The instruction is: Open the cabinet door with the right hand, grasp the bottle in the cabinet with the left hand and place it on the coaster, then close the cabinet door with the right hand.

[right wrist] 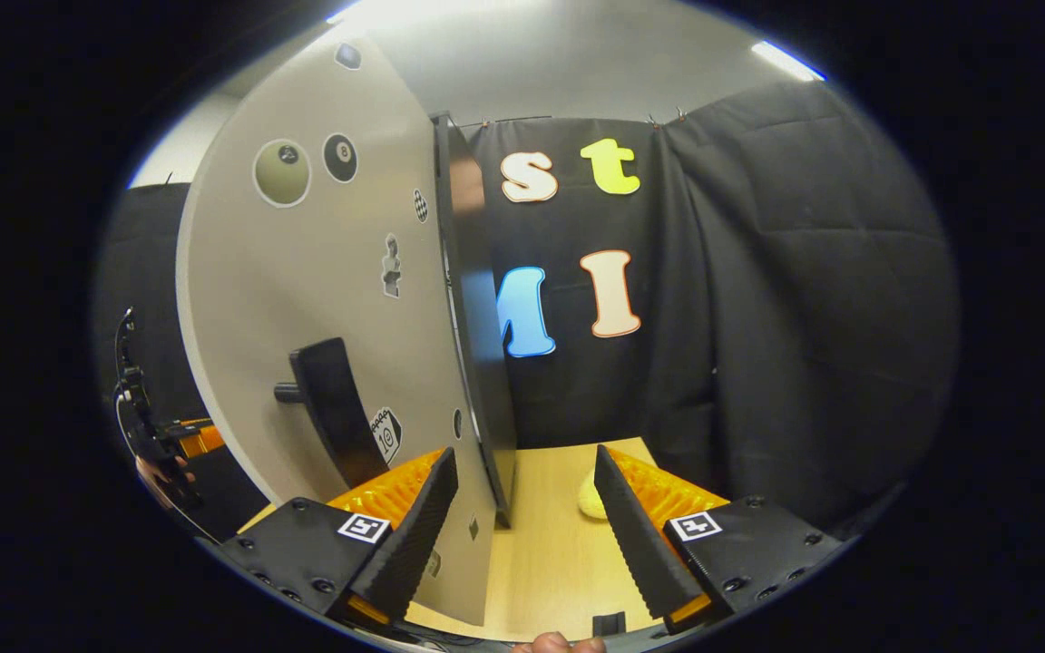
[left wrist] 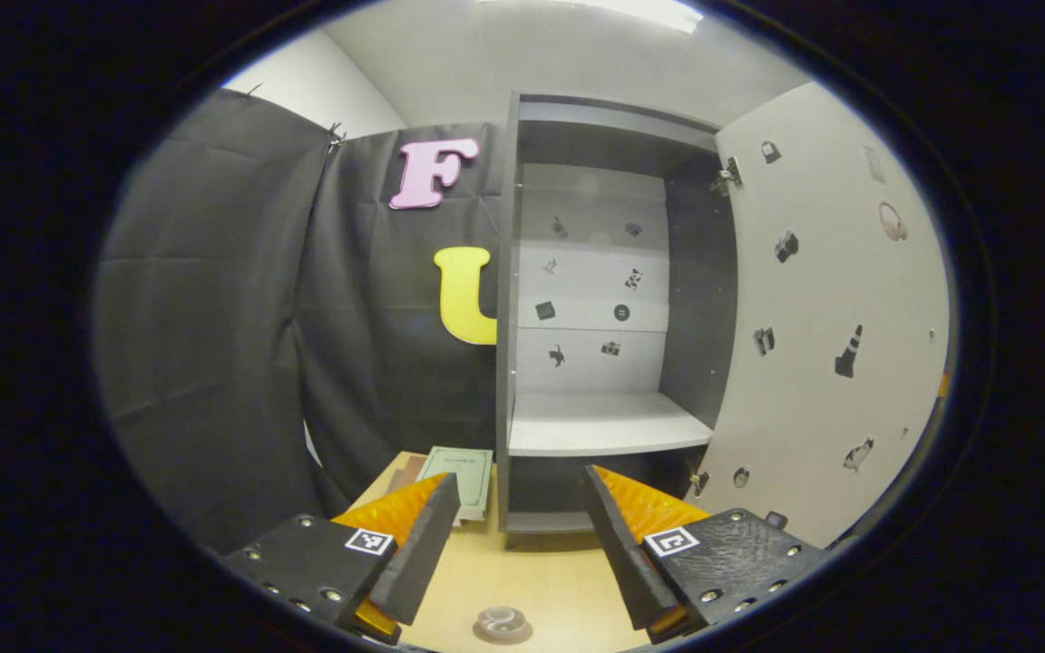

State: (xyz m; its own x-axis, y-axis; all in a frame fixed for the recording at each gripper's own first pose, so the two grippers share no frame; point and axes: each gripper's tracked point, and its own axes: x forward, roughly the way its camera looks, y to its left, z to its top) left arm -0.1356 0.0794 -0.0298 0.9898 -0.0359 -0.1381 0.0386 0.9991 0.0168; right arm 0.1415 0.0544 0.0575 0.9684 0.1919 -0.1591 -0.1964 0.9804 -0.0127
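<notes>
1. Black cloth walls surround a pale wooden table (left wrist: pixel 541 580) on which a grey cabinet (left wrist: pixel 506 363) stands.
2. From the left gripper view, the cabinet door (left wrist: pixel 831 345) stands swung wide, stickers dotting its inner face; the white shelf (left wrist: pixel 604 422) lies bare, and I cannot tell where the bottle is.
3. Below, the left gripper (left wrist: pixel 521 531) hangs spread wide, holding nothing, above a small round coaster (left wrist: pixel 502 624); a green booklet (left wrist: pixel 459 476) lies beside the cabinet.
4. From the right gripper view, the door's outer face (right wrist: pixel 341 299) carries a black handle (right wrist: pixel 332 408).
5. The right gripper (right wrist: pixel 522 535) gapes apart, the door's edge between its fingers, neither pressing.

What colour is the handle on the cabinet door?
Black handle, best in the right gripper view.
</notes>
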